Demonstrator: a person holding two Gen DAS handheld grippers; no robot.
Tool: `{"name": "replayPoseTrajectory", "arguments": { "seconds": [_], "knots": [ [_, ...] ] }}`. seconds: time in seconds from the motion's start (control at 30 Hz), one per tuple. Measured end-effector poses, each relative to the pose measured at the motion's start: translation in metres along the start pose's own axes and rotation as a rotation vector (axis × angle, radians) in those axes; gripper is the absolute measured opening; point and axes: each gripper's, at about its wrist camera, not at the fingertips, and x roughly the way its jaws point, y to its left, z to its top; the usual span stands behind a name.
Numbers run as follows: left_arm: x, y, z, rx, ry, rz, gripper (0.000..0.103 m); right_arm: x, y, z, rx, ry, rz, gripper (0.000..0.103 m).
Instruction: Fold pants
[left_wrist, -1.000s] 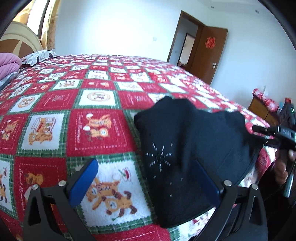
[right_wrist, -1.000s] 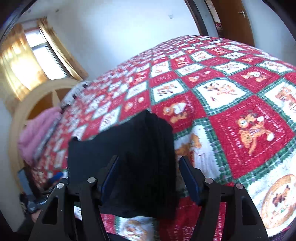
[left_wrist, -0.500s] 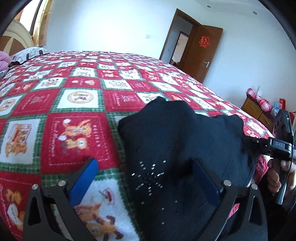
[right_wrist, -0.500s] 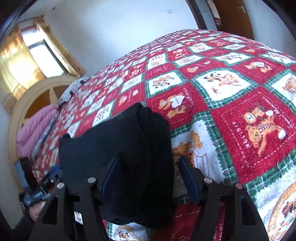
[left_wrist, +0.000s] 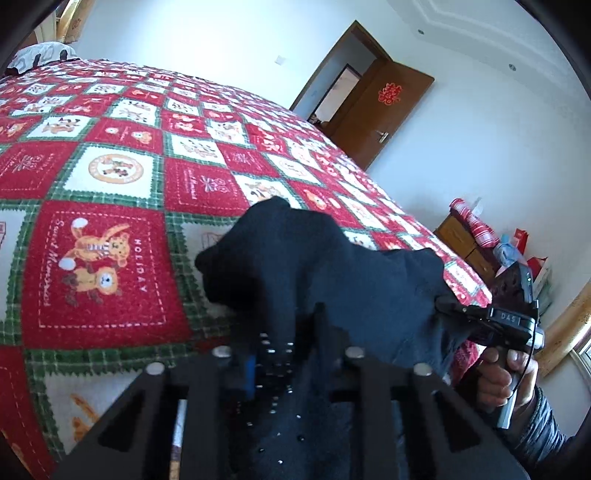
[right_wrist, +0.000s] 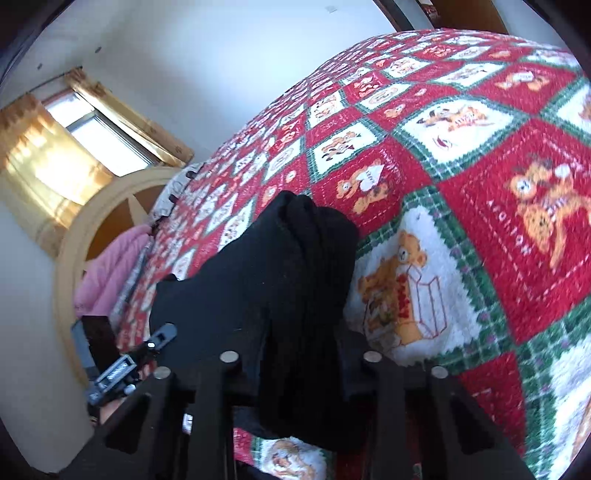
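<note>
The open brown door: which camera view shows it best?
The left wrist view: the open brown door stands whole at the far wall, a red ornament on it. The right wrist view shows only brown slivers of it at the top edge.

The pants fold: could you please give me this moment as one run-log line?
stage: grasp | left tongs: closing on black pants | right tongs: closing on pants | surface: red patchwork blanket

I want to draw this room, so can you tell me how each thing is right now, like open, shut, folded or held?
Black pants: folded, bunched on the bed, pinched at both near corners.
Left tool: closing on the pants.
Right tool: closing on the pants.
Blanket: spread flat over the bed.
Door: open.
Curtain: drawn aside, window showing.
Pink bedding: heaped by the headboard.
</note>
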Motion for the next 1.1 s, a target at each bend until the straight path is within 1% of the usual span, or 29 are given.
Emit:
{"name": "replayPoseTrajectory", "arguments": {
  "seconds": [0.17,0.27,0.37,0.5,0.67,0.77,0.83,0.93,1.1],
  "knots": [
    [-0.009,0.003,0.004,-0.022,-0.013,-0.027,0.018,-0.001,0.006,0.000,-0.005,-0.007,0.010,0.026],
    [-0.016,0.003,0.014,-0.004,-0.025,-0.035,0.017,0.001,0.010,0.003,-0.006,-0.005,0.022,0.026],
    [-0.027,0.008,0.028,0.015,-0.055,-0.022,0.017,0.007,0.017,0.008,0.000,0.003,0.051,0.025],
    [-0.046,0.027,0.052,0.021,-0.102,0.022,0.017,0.032,0.044,0.021,-0.037,0.024,0.075,0.025],
    [-0.074,0.066,0.082,0.026,-0.158,0.117,0.017,0.079,0.096,0.046,-0.100,0.044,0.124,0.025],
    [-0.091,0.096,0.098,-0.011,-0.191,0.170,0.017,0.119,0.136,0.066,-0.146,0.058,0.149,0.025],
    [-0.103,0.116,0.105,-0.034,-0.214,0.219,0.017,0.143,0.161,0.076,-0.179,0.070,0.156,0.025],
    [-0.119,0.138,0.104,-0.078,-0.238,0.265,0.017,0.184,0.197,0.087,-0.227,0.105,0.171,0.025],
    [-0.137,0.172,0.086,-0.155,-0.252,0.327,0.017,0.244,0.234,0.093,-0.272,0.200,0.196,0.025]
  ]
}}
